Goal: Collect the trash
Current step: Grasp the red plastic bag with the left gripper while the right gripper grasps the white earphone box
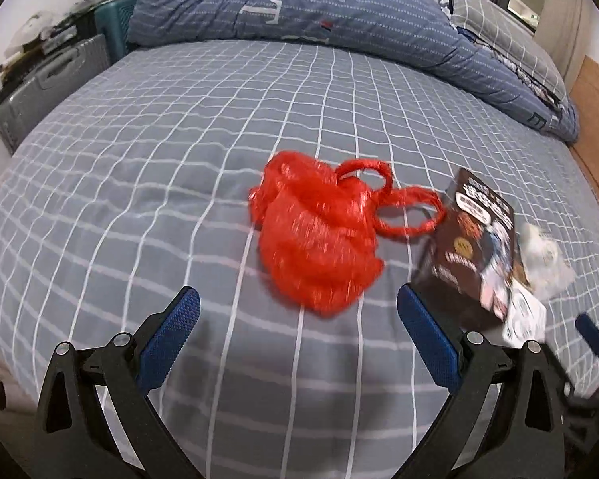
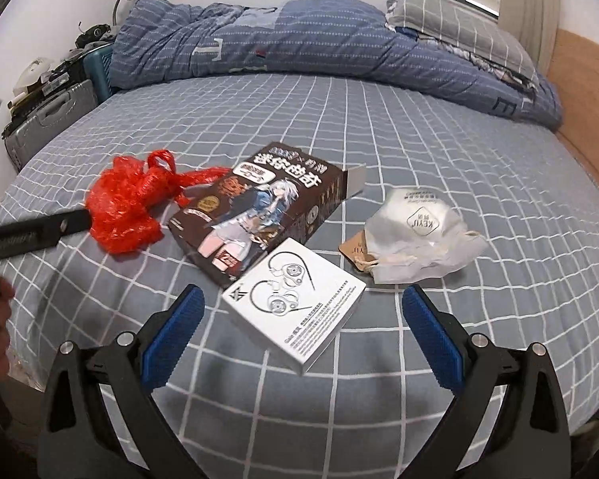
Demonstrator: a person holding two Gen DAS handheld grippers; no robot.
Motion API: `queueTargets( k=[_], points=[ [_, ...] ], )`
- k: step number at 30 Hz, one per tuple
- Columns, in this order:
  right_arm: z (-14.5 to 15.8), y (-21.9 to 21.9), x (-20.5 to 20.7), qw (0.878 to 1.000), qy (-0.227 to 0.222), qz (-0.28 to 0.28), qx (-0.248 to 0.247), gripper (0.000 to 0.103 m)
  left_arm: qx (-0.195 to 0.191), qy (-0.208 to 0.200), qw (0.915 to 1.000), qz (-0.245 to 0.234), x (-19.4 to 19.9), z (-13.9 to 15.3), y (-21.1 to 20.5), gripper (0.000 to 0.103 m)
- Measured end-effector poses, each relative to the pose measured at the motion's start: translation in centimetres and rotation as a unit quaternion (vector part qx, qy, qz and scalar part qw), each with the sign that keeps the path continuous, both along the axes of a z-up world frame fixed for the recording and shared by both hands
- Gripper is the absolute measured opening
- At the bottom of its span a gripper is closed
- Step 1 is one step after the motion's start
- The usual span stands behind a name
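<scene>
Both jaws spread wide, nothing held. The crumpled red plastic bag (image 1: 319, 235) lies on the grey checked bed (image 1: 139, 159) at twelve o'clock from the left hand-held gripper (image 1: 298, 311), the nearer one, its handles trailing toward two o'clock. The right hand-held gripper (image 2: 302, 311) faces the flat white cardboard earphone box (image 2: 295, 303), its long axis pointing toward seven o'clock.

Left claw (image 1: 298, 307) and right claw (image 2: 303, 307) both gape wide, holding nothing.
</scene>
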State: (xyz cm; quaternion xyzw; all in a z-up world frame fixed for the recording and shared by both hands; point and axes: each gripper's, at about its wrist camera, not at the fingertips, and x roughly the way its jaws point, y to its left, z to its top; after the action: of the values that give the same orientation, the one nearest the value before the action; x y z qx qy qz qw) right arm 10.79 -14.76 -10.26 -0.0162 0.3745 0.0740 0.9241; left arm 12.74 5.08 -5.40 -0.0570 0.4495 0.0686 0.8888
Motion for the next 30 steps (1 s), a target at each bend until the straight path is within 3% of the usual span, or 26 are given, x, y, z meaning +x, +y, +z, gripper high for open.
queueTargets(
  k=[7, 20, 30],
  points=[
    [-2.1, -0.1, 1.5, 1.000, 0.022, 0.000, 0.002, 0.095, 0.003, -0.004, 0.9999, -0.010, 3.6, -1.1, -0.4, 0.097],
    [-3.6, 1.8, 2.3, 0.999, 0.034, 0.029, -0.016, 0.095, -0.021, 0.020, 0.9996, -0.006, 6.8, -3.8, 0.1, 0.097],
    [-4.0, 1.4, 2.9, 0.999, 0.035, 0.012, -0.007, 0.095, -0.029, 0.025, 0.9993, 0.000, 7.8, -4.4, -0.2, 0.097]
  ],
)
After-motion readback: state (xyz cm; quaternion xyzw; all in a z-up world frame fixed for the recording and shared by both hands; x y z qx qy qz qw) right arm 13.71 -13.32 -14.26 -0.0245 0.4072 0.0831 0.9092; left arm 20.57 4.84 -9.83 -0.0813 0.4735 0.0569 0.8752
